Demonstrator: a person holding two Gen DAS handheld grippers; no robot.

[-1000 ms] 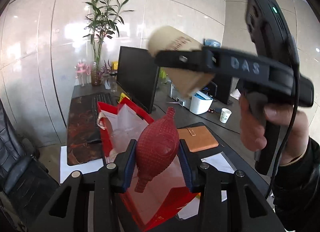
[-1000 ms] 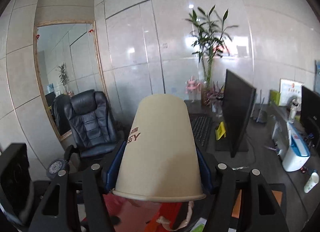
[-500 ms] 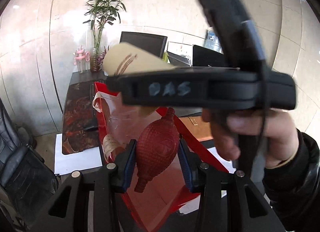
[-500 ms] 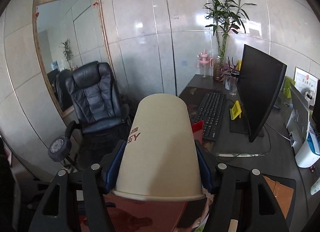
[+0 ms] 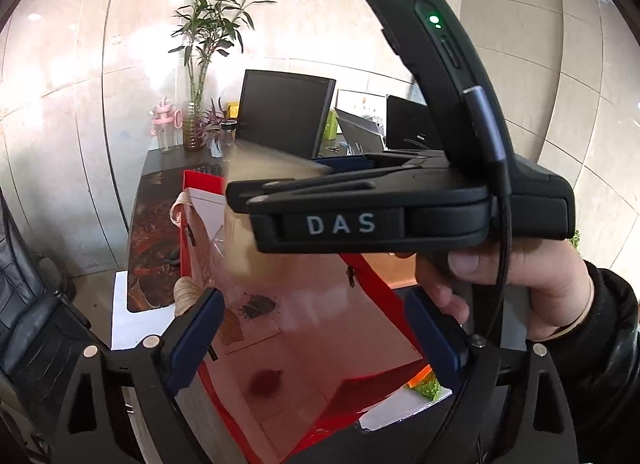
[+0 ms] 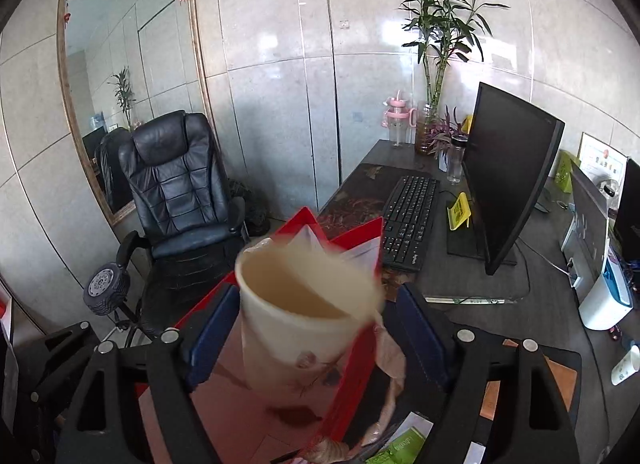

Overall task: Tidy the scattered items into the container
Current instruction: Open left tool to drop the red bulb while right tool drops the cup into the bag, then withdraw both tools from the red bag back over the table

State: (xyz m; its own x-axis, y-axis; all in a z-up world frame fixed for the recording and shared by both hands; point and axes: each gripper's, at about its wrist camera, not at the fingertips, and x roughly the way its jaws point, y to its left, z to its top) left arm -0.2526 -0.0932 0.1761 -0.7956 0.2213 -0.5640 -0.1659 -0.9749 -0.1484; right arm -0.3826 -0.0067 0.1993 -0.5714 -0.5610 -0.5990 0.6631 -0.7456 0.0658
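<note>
Now both sets of fingers have just spread open: the left gripper (image 5: 312, 334) stands empty, its red bulb (image 5: 264, 380) down in the red bag (image 5: 400, 378); the right gripper (image 6: 312, 332) has freed the paper cup (image 6: 304, 328), blurred, dropping toward 6 o'clock into the bag.

Red paper gift bag (image 5: 352, 396): glossy coated card, pale smooth inside; twisted fibre rope handle (image 5: 187, 296).
Beige paper cup (image 6: 308, 320): matt, motion-blurred.
Black plastic grippers: matt shells, silvery metal screw heads, blue rubbery-looking pads (image 5: 196, 340).
Black office chair (image 6: 176, 192): creased, slightly shiny leather-like upholstery.
Wall panels (image 6: 276, 24): polished, stone-look, reflective.
Dark desk (image 6: 472, 280): smooth, low sheen.
</note>
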